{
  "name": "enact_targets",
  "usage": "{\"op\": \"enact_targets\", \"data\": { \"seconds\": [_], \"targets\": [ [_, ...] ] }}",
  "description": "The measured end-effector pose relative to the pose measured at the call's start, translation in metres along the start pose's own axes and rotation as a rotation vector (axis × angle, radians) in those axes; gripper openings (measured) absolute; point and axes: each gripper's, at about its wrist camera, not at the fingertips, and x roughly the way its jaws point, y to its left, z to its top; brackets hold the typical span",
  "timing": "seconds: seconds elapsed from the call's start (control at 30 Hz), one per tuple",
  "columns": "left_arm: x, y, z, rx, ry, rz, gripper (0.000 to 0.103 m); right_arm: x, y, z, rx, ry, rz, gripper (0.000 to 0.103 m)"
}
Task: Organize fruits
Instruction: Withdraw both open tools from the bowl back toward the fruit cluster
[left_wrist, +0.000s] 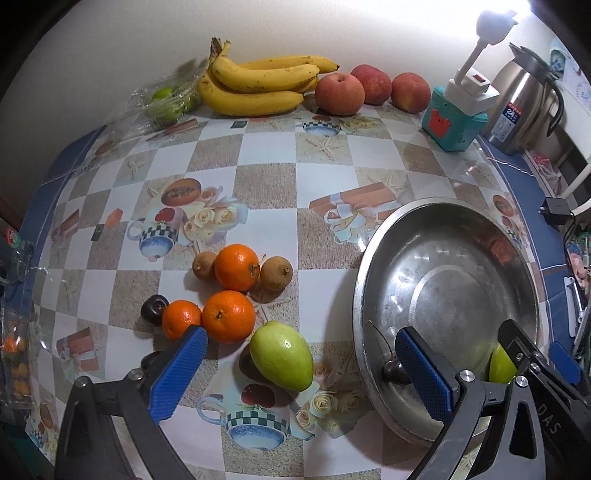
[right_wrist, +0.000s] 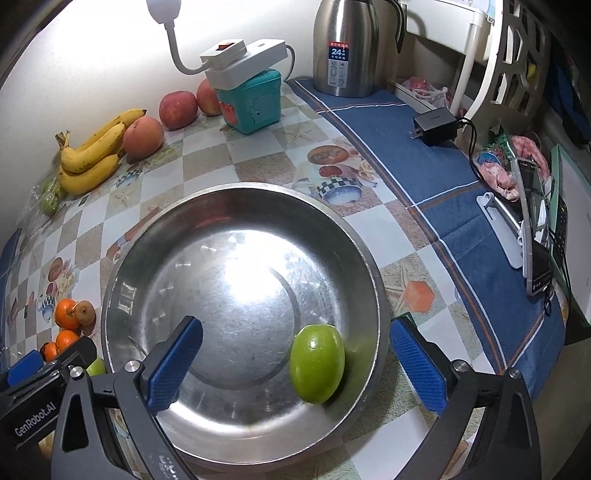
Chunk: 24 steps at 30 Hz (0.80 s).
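A steel bowl (right_wrist: 122, 280) sits on the patterned tablecloth. Inside it, near the right wall, lies a green fruit (right_wrist: 317, 363). My right gripper (right_wrist: 295, 363) hangs open over the bowl, its blue pads wide apart and clear of that fruit. My left gripper (left_wrist: 301, 373) is open too, straddling a second green fruit (left_wrist: 280, 356) on the cloth without touching it. A dark cherry (left_wrist: 393, 369) rests by the bowl rim beside its right pad. Three oranges (left_wrist: 229, 315), brown longans (left_wrist: 276, 273) and a dark plum (left_wrist: 155, 309) lie just beyond.
Bananas (left_wrist: 258, 81) and three apples (left_wrist: 340, 94) line the back wall, with limes in a plastic pack (left_wrist: 166, 103) to their left. A teal box carrying a power strip (left_wrist: 454, 122), a steel jug (right_wrist: 345, 48) and a charger (right_wrist: 434, 125) stand to the right.
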Motion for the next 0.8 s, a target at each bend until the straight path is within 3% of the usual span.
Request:
{"op": "enact_targets", "data": {
  "seconds": [0.37,0.57,0.7,0.8],
  "targets": [
    [-0.015,0.029,0.005,0.003,-0.038,0.024,0.103,-0.001,0.02,-0.003,-0.075,0.005,0.08,0.101],
    [-0.019,0.068,0.005,-0.055,-0.04,0.068,0.103,-0.005,0.034,-0.005,-0.107,0.0,0.124,0.101],
    [-0.019,0.104,0.006,-0.107,-0.034,0.171,0.103,-0.008,0.043,-0.006,-0.116,0.007,0.16,0.101],
    [-0.02,0.13,0.004,-0.167,-0.027,0.162,0.103,-0.011,0.055,-0.009,-0.135,0.01,0.192,0.101]
  ]
}}
